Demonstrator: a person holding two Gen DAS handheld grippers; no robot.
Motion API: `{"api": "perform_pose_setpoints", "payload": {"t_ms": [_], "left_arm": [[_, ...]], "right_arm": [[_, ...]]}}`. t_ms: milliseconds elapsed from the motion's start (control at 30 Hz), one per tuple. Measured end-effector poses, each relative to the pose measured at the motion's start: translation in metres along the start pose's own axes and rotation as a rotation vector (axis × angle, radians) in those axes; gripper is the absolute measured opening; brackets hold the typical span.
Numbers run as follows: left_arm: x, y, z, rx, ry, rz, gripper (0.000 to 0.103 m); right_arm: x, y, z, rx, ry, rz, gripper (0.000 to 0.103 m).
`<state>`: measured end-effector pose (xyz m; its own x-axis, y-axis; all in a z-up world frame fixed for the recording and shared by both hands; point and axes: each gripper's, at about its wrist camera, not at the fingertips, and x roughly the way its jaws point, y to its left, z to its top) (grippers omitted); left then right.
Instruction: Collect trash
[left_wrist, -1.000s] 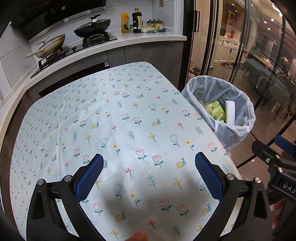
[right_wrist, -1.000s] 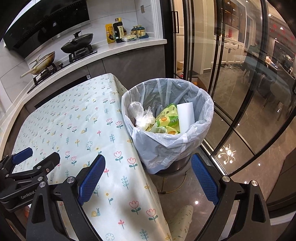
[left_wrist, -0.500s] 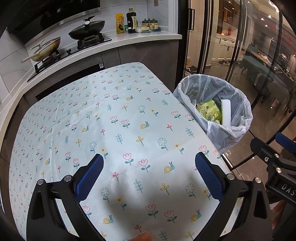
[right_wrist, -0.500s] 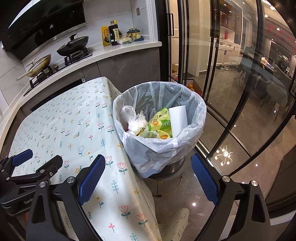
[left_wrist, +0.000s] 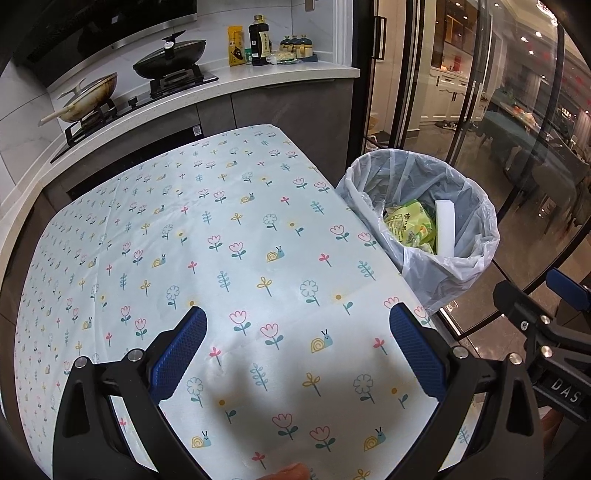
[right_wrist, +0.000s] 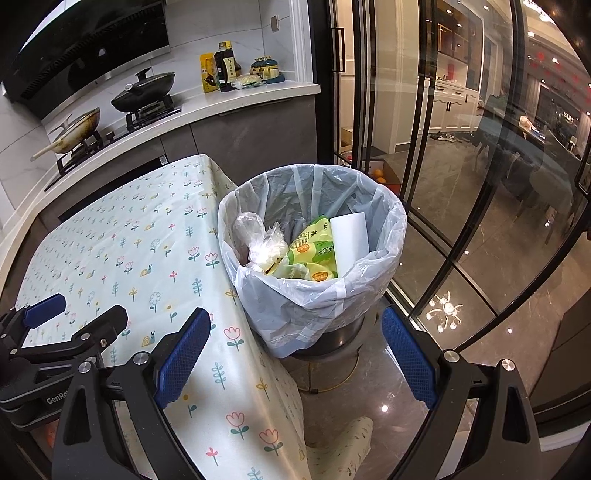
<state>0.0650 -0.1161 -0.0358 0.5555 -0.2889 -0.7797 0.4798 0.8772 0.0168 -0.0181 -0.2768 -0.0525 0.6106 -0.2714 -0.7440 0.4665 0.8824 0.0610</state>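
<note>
A trash bin (right_wrist: 317, 295) lined with a pale plastic bag stands on the floor at the table's right edge; it also shows in the left wrist view (left_wrist: 458, 266). In it lie green snack packets (right_wrist: 314, 254), a white foam block (right_wrist: 349, 240) and a crumpled clear bag (right_wrist: 258, 240). My left gripper (left_wrist: 297, 350) is open and empty above the flowered tablecloth (left_wrist: 184, 240). My right gripper (right_wrist: 295, 358) is open and empty, near the table's edge in front of the bin. The left gripper shows at the left of the right wrist view (right_wrist: 55, 347).
A kitchen counter (left_wrist: 240, 81) behind the table holds a stove with two pans (left_wrist: 170, 62) and bottles (left_wrist: 258, 40). Glass doors with black frames (right_wrist: 461, 184) stand right of the bin. A cable (right_wrist: 332, 384) lies on the tiled floor under the bin.
Both grippers have pulled back and risen a little from the table and bin, staying open and empty. The bin's contents have not changed.
</note>
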Motion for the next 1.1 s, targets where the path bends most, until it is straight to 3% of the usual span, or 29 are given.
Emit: {"api": "perform_pose_setpoints", "payload": {"t_ms": [1100], "left_arm": [[0.0028,-0.0064,0.0054,0.005,0.009,0.012,0.095]], "right_arm": [[0.0048,-0.0053,0.0036,-0.01,0.005,-0.012,0.09]]}}
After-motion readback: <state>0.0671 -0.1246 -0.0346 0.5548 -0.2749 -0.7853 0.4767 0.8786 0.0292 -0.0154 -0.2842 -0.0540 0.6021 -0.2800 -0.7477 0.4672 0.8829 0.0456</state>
